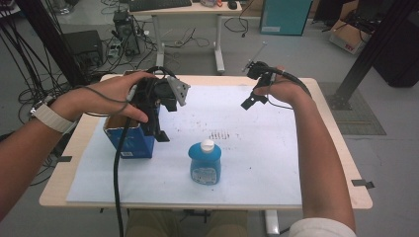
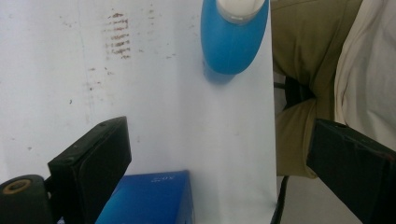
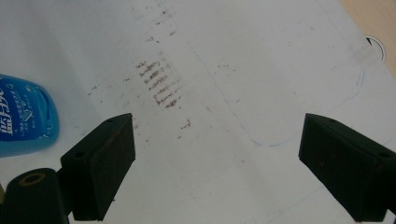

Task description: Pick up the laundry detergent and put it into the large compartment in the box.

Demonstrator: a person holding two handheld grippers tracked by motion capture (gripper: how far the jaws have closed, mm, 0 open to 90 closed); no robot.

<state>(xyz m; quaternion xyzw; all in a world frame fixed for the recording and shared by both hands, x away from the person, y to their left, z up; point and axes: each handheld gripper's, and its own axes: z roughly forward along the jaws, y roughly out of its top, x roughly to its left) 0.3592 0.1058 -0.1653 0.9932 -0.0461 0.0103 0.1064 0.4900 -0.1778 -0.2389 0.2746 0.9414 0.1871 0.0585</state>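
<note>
The left tongs [image 1: 157, 129] hang released just above the blue box [image 1: 129, 140], so a reach seems under way; next they must either drop onto the box or swing to the blue bottle [image 1: 205, 163] standing apart on the worktop [image 1: 326, 197]. The right tongs [image 1: 253, 98] hover spread wide, well beyond the bottle.

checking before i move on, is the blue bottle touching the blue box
Apart. The high view shows a strip of white sheet between the blue box and the blue bottle.
</note>
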